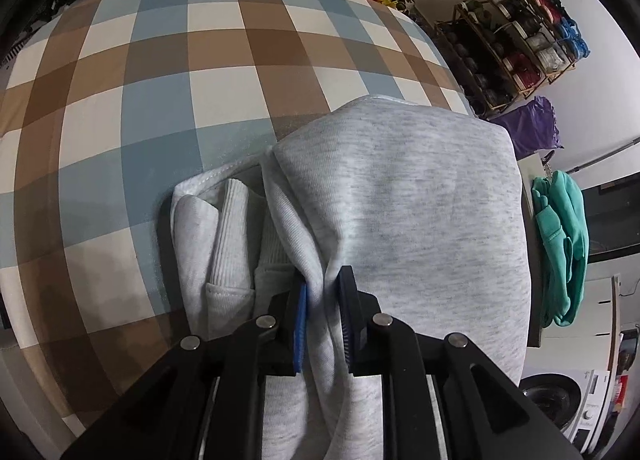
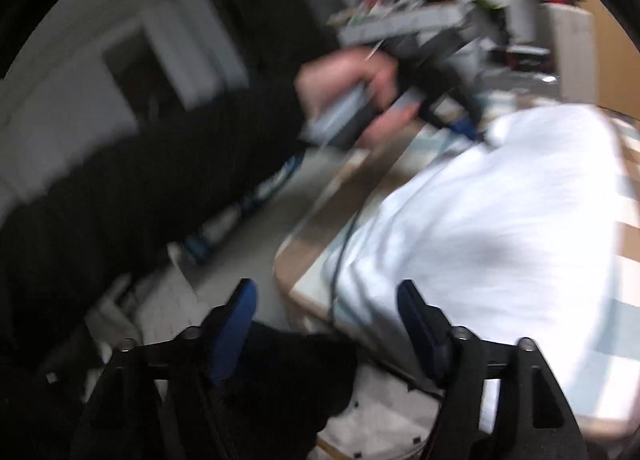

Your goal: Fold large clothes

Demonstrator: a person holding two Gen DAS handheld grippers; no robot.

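Note:
A light grey sweatshirt (image 1: pixel 400 196) lies folded on the checked tablecloth (image 1: pixel 160 80), with a ribbed cuff (image 1: pixel 232 236) showing at its left. My left gripper (image 1: pixel 324 292) is shut on a fold of the sweatshirt near its front edge. In the blurred right wrist view the sweatshirt (image 2: pixel 500 220) looks white and lies on the table's corner. My right gripper (image 2: pixel 326 292) is open and empty, just off the table's edge beside the sweatshirt. The left gripper (image 2: pixel 460 116) and the hand holding it show at the sweatshirt's far end.
A teal garment (image 1: pixel 560 240) hangs over a surface to the right of the table. A shelf rack (image 1: pixel 512 44) stands by the far wall, with a purple bag (image 1: pixel 528 124) below it. A washing machine (image 1: pixel 576 404) is at lower right. A black sleeve (image 2: pixel 140 200) crosses the right wrist view.

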